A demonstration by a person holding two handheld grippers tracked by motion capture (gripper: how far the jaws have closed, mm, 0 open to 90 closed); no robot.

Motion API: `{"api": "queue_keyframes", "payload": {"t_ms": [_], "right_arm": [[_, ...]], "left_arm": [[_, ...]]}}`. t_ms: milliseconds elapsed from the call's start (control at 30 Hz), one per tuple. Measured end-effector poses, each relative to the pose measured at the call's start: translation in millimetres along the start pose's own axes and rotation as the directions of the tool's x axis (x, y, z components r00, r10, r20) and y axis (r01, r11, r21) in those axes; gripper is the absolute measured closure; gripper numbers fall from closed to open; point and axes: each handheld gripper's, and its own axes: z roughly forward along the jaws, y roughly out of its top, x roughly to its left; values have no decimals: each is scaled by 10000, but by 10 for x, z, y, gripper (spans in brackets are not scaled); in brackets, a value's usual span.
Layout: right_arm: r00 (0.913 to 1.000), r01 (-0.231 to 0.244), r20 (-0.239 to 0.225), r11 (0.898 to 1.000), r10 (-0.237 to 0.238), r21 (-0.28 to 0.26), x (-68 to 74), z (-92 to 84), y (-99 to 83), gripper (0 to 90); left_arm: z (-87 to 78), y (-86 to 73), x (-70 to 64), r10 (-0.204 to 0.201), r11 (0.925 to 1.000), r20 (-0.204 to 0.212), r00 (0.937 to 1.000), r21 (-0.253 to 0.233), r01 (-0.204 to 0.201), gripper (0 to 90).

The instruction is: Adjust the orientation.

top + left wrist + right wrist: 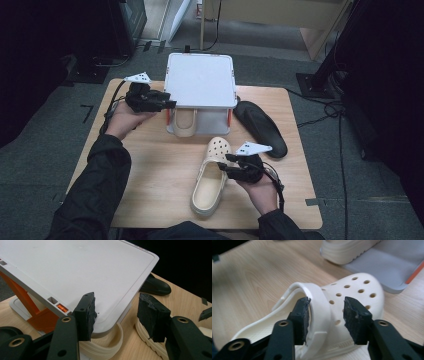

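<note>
A cream perforated clog (210, 180) (357, 287) lies on the wooden table (150, 165), toe pointing away from me. My right gripper (227, 162) (327, 315) is at its right side, open, with the heel strap and side wall between the jaws and a gap at the right pad. A second cream clog (184, 122) (110, 342) sits under the top of a white two-level rack (200, 80) (75, 270). My left gripper (170, 104) (117, 315) is open at the rack's near left corner, one pad over the shelf's edge, the other off it.
A black shoe (260, 127) (155, 286) lies on the table right of the rack. Orange posts (37, 315) hold up the rack's top. The rack's grey base (392, 265) is just beyond the clog's toe. Dark floor and cables surround the table.
</note>
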Motion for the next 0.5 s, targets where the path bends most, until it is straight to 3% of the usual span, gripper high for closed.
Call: {"api": "queue_keyframes", "payload": {"t_ms": [67, 167, 300, 500], "right_arm": [[9999, -155, -5, 9994, 155, -309, -54, -100, -5, 628], [9985, -325, 420, 9983, 346, -481, -147, -179, -22, 683], [9935, -709, 893, 9975, 705, 20, -292, -81, -107, 712], [9869, -1316, 1069, 9863, 1209, 998, -390, 121, -200, 723]], "left_arm": [[1, 1, -1, 2, 10000, -7, 10000, 4, -2, 486], [1, 1, -2, 13, 10000, -14, 10000, 13, -13, 486], [1, 0, -3, 9, 10000, -17, 10000, 6, -9, 486], [-1, -3, -3, 22, 10000, -14, 10000, -9, -22, 486]]}}
